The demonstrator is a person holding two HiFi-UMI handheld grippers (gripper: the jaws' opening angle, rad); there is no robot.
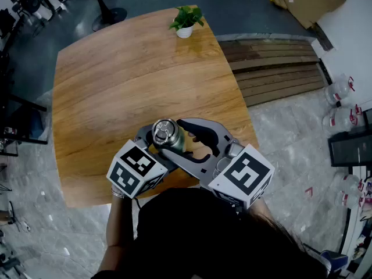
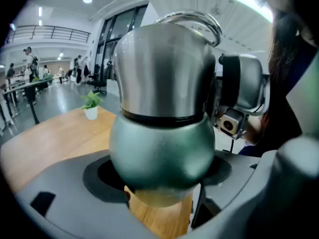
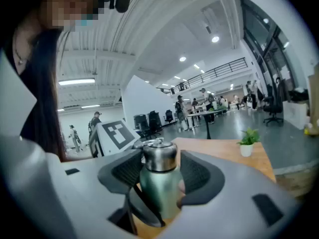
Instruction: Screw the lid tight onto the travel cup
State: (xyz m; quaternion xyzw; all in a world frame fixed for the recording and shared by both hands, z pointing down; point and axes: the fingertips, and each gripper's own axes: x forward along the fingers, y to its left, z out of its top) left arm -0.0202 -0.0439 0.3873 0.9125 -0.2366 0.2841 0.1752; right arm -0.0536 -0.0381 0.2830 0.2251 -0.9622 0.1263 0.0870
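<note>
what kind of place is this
Likely a big open-plan office or lab hall: a wooden table with a potted plant, office chairs and people at desks behind, and a railed mezzanine.

The head view looks steeply down on the wooden table (image 1: pixel 116 80), while both gripper views, low, close and facing each other, share the travel cup (image 2: pixel 162 133) and the potted plant (image 3: pixel 247 142).

The cup (image 1: pixel 174 138) sits between my left fingers (image 1: pixel 142 137) and right fingers (image 1: pixel 212 133), above the counter's (image 1: pixel 116 80) near edge; the plant (image 1: pixel 186 21) stands behind, at the far edge.
</note>
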